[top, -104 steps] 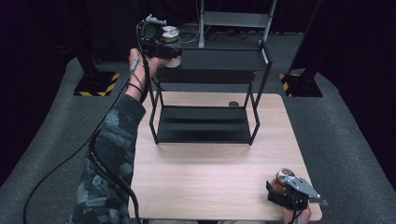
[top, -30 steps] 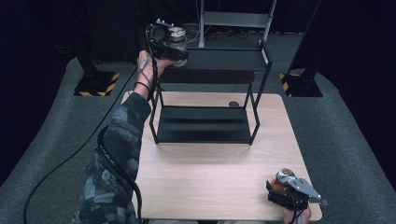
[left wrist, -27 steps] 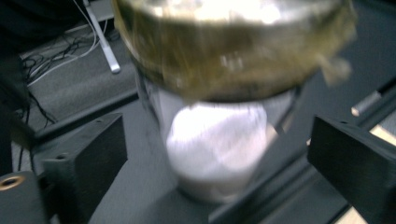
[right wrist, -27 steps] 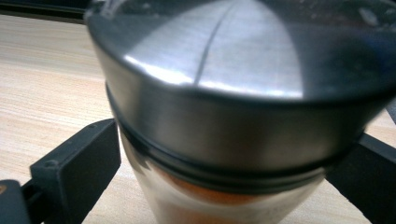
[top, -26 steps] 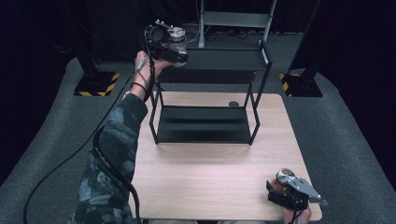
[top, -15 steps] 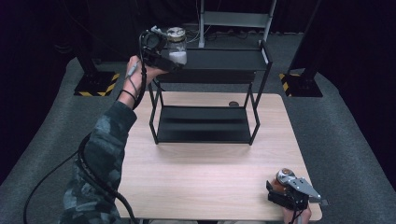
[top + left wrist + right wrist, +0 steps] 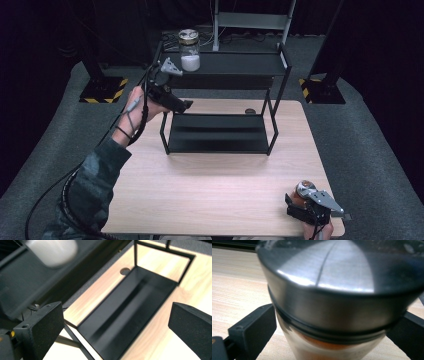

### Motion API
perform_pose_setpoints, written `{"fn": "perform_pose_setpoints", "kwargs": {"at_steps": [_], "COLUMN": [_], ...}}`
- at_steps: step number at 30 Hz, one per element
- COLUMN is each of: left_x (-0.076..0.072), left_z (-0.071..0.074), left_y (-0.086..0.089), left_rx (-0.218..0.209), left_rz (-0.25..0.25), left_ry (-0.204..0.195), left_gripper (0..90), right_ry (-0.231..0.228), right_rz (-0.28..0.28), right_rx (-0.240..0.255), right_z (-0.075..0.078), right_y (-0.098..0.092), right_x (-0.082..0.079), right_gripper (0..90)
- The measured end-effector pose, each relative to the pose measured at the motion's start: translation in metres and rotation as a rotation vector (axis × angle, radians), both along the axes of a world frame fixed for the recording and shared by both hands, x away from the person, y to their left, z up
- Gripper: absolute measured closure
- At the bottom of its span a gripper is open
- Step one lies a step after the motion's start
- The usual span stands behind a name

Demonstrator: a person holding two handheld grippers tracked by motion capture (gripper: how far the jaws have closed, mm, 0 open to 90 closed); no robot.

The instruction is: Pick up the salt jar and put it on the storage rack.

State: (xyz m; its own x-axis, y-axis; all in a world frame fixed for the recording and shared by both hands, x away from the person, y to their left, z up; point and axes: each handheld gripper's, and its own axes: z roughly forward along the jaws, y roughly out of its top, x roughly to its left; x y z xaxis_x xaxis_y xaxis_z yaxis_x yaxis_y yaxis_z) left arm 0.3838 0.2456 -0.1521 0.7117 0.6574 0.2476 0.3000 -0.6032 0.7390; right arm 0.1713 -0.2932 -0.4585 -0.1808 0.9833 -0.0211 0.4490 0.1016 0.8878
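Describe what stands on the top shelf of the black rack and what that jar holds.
A glass jar stands at the top shelf's left end, holding white powder at its bottom. The lid covers its mouth.

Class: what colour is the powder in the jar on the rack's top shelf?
White, clearest in the high view: jar on the rack.

No text, label, brand, number or sign can be read on anything in these views.
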Motion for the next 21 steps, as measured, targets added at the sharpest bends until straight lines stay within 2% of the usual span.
{"fn": "perform_pose_setpoints", "kwargs": {"at_steps": [4,8,15,17,18,21], "left_x": [-0.017,-0.028,-0.054,-0.062,-0.068,-0.080], "left_z": [-0.017,-0.037,-0.078,-0.092,-0.100,-0.122], "left_y": [0.001,0.006,0.013,0.016,0.017,0.024], "left_rx": [0.023,0.029,0.043,0.036,0.046,0.030], "left_rz": [-0.023,-0.039,-0.032,-0.020,-0.012,0.004], "left_ry": [0.000,0.022,0.033,0.035,0.029,0.043], "left_gripper": [0.0,0.0,0.0,0.0,0.0,0.0], "right_ry": [0.000,0.000,-0.001,-0.002,-0.001,-0.003], "right_rz": [0.000,0.001,-0.001,-0.002,-0.002,-0.002], "right_rx": [0.001,0.001,0.001,0.002,0.002,0.000], "right_z": [0.000,0.000,0.000,0.000,0.000,0.000], "right_y": [0.000,0.000,0.000,0.000,0.000,0.000], "right_x": [0.000,0.000,0.000,0.000,0.000,-0.001], "right_gripper": [0.0,0.0,0.0,0.0,0.0,0.0]}}
